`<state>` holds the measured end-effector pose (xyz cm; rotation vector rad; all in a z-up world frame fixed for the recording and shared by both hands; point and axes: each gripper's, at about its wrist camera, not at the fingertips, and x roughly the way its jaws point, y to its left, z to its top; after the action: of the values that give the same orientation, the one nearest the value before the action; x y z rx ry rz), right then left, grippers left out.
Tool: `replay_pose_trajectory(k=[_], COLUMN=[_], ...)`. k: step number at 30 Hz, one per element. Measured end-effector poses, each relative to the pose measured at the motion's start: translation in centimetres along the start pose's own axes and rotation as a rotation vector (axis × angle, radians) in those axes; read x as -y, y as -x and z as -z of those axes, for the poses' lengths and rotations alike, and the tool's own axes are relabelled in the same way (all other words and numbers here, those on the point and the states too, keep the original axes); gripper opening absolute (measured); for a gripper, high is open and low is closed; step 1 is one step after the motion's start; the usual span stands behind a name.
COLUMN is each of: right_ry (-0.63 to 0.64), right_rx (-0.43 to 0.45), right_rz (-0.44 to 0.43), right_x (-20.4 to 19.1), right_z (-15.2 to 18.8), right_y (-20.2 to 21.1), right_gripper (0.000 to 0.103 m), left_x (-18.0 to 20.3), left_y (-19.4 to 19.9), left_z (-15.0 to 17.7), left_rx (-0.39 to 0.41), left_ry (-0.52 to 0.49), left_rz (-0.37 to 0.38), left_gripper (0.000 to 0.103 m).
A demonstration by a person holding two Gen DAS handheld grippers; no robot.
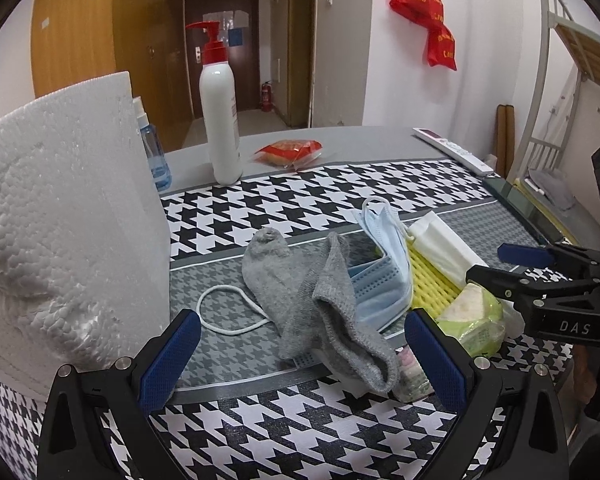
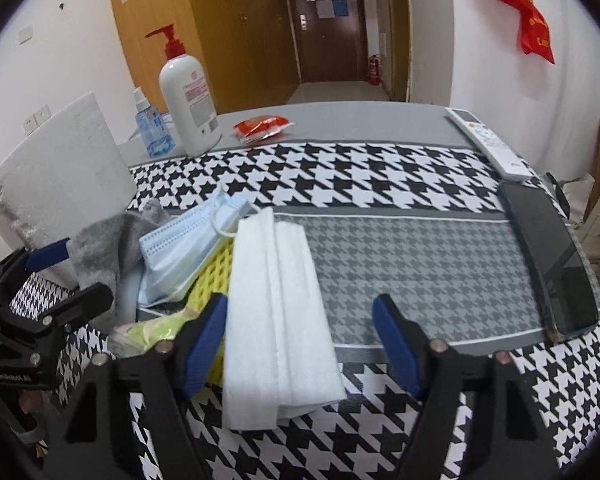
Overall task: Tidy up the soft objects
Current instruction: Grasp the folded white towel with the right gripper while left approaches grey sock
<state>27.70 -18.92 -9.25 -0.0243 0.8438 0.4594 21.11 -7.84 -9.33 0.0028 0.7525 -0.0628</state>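
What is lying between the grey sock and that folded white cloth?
In the left wrist view, pale blue pleated face masks and a yellow plastic grid mat lie between the grey knitted sock and the folded white cloth.

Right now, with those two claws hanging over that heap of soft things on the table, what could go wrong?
1. The right gripper stands open around the folded white cloth, whose near end overhangs the pile; closing may catch only the top layer, so it unfolds.
2. The grey sock lies across the blue face masks; if the left gripper lifts the sock, it may drag a mask or its white ear loop along.
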Motion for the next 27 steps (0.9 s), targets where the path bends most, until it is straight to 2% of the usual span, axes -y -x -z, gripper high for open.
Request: replay_pose_trajectory(k=[8,10,12,18,21,26,27], right_ry=[0.023,0.033,0.044,0.049,0.02,-0.009,-0.012], right_rx=[-0.035,-0.041,-0.044,-0.044,-0.008,0.04,0.042], right_rz=[-0.021,-0.029,-0.036,-0.06,-0.047,-0.039,-0.038], right_x=[-0.4,-0.5,-0.7,-0.5,0.4,1.6,1.7], right_z=[0.2,0.3,0.3,0.2,0.0,-0.2,-0.2], right_y=[-0.9,-0.9,-0.9,-0.7,0.4,2.1,2.2], right_gripper=[0.056,0.046,0.041,0.016,0.013,0.012,0.013], left_x=[0.3,0.4,0.5,0.7,0.8,0.9,0.9], left_y=[-0.4,-0.5,-0.5,-0.4,-0.4,-0.4,-0.4], left_z=[0.0,0.0,0.0,-0.1,-0.2,-0.3,-0.3], left_rx=[-0.008,-0.009,-0.006,0.0,0.006,0.009,0.01], left_ry=[-0.008,-0.012,-0.017,-0.024,-0.025,-0.017,-0.02], left_rz=[0.006,0.003,0.003,0.011,0.011,0.012,0.006], left_gripper=[0.102,0.102,0.102,0.102,0.102,0.102,0.098])
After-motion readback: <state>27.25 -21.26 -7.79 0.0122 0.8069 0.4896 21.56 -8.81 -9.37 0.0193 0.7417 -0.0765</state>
